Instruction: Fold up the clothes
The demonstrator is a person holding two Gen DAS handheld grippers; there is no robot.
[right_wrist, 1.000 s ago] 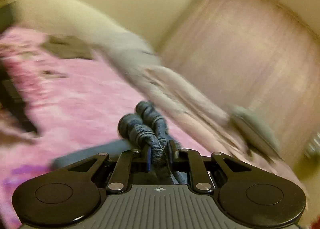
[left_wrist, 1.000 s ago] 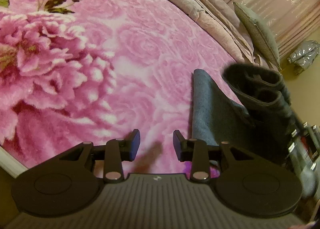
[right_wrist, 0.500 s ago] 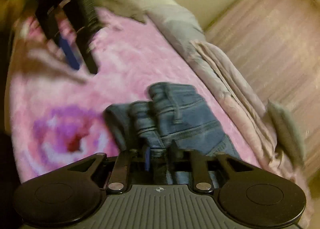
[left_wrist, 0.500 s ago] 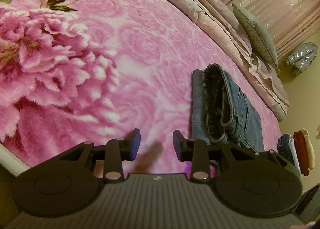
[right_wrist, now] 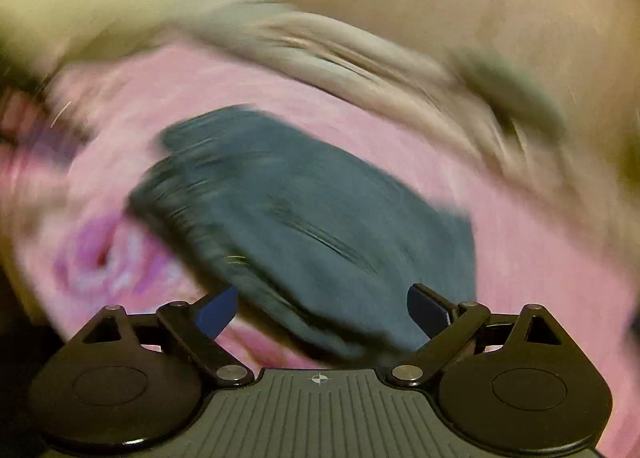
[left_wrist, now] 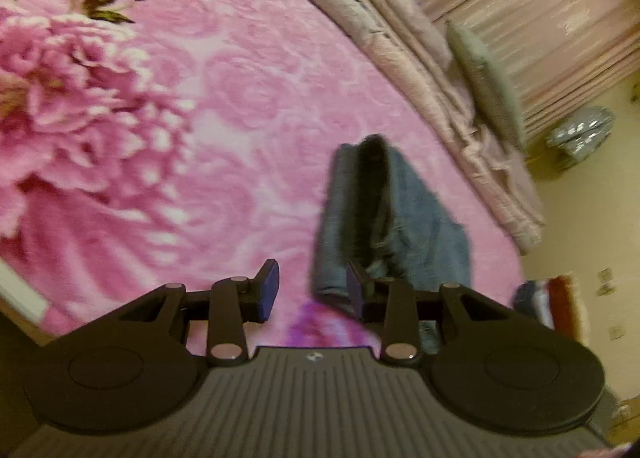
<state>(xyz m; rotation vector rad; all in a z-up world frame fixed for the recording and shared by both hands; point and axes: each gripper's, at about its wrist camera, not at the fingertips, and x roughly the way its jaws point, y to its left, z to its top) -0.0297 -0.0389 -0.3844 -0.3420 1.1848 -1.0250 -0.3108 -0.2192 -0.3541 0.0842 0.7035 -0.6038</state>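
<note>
The folded blue jeans [left_wrist: 404, 214] lie on the pink flowered blanket [left_wrist: 160, 138], just right of and beyond my left gripper [left_wrist: 312, 284]. That gripper stands partly open over the blanket with nothing between its fingers; the jeans' near corner sits by its right finger. In the blurred right wrist view the jeans [right_wrist: 312, 218] fill the middle. My right gripper [right_wrist: 323, 312] hovers at their near edge, its jaws opening wide. The denim edge lies between the blue pads [right_wrist: 218, 312] but they do not press on it.
A beige quilt [left_wrist: 400, 38] is bunched along the bed's far side with a grey-green pillow [left_wrist: 484, 86] on it. Curtains hang behind. A silver bag [left_wrist: 580, 134] sits on the floor. A stack of folded clothes [left_wrist: 548, 302] is at the right. The bed's edge [left_wrist: 20, 294] is near left.
My right gripper has let go of the jeans and spread its jaws wide. The jeans dropped from hanging in its grip to lying folded on the blanket. The left gripper rose a little.
</note>
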